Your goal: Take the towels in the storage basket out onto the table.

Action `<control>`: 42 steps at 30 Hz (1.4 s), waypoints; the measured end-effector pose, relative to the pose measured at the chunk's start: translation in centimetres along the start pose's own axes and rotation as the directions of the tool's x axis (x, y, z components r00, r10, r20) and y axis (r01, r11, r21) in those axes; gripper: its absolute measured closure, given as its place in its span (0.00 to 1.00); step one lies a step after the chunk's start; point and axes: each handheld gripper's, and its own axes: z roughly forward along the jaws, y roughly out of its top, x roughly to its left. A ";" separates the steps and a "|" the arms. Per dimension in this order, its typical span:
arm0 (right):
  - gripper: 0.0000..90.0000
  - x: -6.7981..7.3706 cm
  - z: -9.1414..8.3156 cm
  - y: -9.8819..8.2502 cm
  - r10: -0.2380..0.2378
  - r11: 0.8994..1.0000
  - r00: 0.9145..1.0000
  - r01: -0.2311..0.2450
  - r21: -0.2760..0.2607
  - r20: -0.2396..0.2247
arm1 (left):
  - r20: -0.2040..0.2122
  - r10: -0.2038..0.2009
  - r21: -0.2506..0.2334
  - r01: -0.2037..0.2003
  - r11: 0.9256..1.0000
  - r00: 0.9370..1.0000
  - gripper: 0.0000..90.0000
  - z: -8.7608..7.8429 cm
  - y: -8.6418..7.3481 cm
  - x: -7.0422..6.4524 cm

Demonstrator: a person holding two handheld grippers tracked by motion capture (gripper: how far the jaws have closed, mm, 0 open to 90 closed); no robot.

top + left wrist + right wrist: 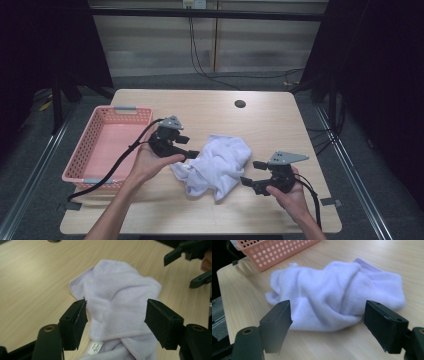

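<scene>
Both hand-held grippers, left (194, 146) and right (250, 172), flank the white towel (216, 165), jaws apart, pointing inward.

Two black grippers are seen, left gripper (192, 147) and right gripper (251, 172), each topped by a grey three-cornered plate and trailed by a black cable.

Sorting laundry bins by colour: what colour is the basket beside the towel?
The basket is pink, perforated plastic; the high view shows it best.
</scene>
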 end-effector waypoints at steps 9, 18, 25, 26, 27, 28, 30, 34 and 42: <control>0.50 2.1 4.9 3.7 -0.081 0.996 0.995 0.082 0.017 -0.050 | -0.086 -0.016 -0.134 0.004 0.991 0.996 0.50 -6.8 -1.0 1.8; 0.70 2.8 10.6 4.3 -0.094 0.983 0.994 0.101 0.151 -0.052 | -0.166 -0.073 -0.164 0.046 0.985 0.983 0.40 -11.1 -4.2 5.5; 0.95 2.0 8.3 5.5 -0.046 0.998 0.998 0.048 0.047 -0.050 | -0.234 -0.147 -0.200 0.100 0.975 0.961 0.37 -15.3 -6.9 8.3; 0.95 1.9 7.7 5.7 -0.050 0.998 0.998 0.051 0.030 -0.037 | -0.251 -0.159 -0.209 0.107 0.972 0.955 0.37 -15.9 -7.5 8.7; 0.95 1.7 7.1 5.9 -0.041 0.999 0.998 0.041 0.010 -0.037 | -0.255 -0.178 -0.227 0.120 0.966 0.950 0.36 -16.4 -8.1 9.0; 0.95 1.5 6.6 6.0 -0.031 0.999 0.999 0.031 -0.009 -0.034 | -0.255 -0.185 -0.229 0.126 0.965 0.949 0.36 -16.7 -8.7 9.3; 0.95 1.2 5.6 6.2 -0.026 0.999 0.999 0.025 -0.031 -0.029 | -0.327 -0.188 -0.232 0.115 0.966 0.926 0.37 -17.2 -9.9 9.4; 0.95 1.0 4.1 5.9 -0.036 0.998 0.999 0.036 -0.045 -0.011 | -0.300 -0.235 -0.225 0.171 0.959 0.924 0.35 -17.6 -12.1 10.1; 0.95 -0.2 2.3 4.6 -0.004 0.997 0.999 0.007 -0.071 0.043 | -0.300 -0.178 -0.195 0.123 0.973 0.937 0.34 -16.3 -13.5 7.0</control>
